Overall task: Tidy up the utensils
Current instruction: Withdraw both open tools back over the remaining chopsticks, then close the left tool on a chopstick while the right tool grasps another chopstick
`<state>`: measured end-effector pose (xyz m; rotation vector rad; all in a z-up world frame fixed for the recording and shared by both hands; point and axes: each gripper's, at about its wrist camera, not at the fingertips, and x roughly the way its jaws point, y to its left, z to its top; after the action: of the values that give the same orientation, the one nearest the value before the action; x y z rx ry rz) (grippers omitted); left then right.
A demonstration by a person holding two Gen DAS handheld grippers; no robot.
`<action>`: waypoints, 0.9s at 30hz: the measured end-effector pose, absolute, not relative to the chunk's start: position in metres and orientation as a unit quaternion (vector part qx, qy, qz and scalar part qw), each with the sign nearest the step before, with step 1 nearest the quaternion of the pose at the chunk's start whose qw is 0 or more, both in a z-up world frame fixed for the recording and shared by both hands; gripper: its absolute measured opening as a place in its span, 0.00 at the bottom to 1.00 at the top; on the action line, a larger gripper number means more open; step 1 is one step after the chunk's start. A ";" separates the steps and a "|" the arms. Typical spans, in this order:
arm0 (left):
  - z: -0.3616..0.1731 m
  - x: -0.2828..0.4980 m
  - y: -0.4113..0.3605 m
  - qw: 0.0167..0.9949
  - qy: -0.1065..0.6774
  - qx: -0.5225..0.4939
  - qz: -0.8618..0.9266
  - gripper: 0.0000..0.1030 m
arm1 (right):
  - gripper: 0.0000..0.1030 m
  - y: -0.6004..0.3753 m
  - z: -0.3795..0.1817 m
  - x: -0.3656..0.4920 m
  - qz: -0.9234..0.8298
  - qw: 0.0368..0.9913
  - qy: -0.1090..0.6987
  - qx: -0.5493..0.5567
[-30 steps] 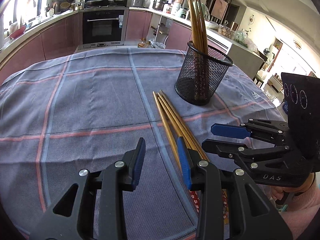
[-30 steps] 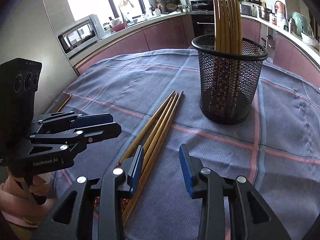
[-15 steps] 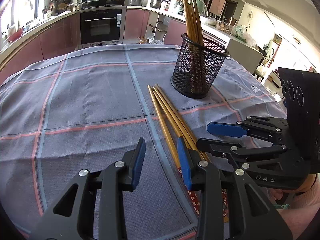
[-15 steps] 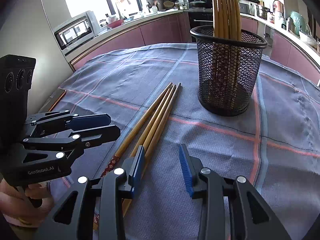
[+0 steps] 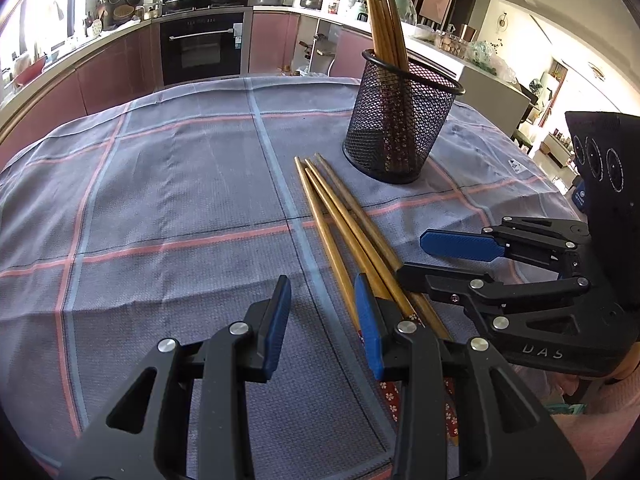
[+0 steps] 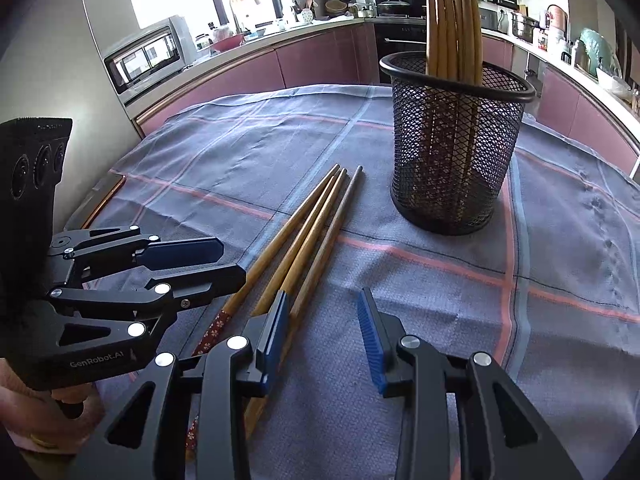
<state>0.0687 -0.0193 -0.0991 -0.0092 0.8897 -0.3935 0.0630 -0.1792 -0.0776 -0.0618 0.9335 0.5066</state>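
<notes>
Several chopsticks already stand in the black mesh holder; three long wooden chopsticks remain beside it, both grippers' fingers parted, empty.

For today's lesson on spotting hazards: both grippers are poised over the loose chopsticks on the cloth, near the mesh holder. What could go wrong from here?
1. The loose chopsticks lie touching side by side, so a grab may catch several or roll them apart.
2. The left gripper and right gripper sit close together over that bundle and could collide.
3. The mesh holder already holds tall chopsticks; a careless insertion might knock it over.
</notes>
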 end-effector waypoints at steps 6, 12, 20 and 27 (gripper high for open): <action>-0.100 0.070 -0.020 0.884 0.428 -0.002 -0.189 0.32 | 0.31 -0.179 -0.077 0.064 0.243 0.861 0.447 -0.030; -0.100 0.074 -0.023 0.884 0.428 0.006 -0.185 0.33 | 0.28 -0.175 -0.078 0.067 0.240 0.861 0.447 -0.037; -0.103 0.079 -0.030 0.885 0.431 0.023 -0.177 0.21 | 0.16 -0.175 -0.080 0.077 0.238 0.862 0.446 -0.029; -0.103 0.081 -0.023 0.885 0.435 0.006 -0.165 0.08 | 0.09 -0.183 -0.081 0.078 0.243 0.859 0.450 0.004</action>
<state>0.0806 -0.0227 -0.1031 0.0118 0.9056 -0.3428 0.0778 -0.1829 -0.0809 0.0083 0.9450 0.5104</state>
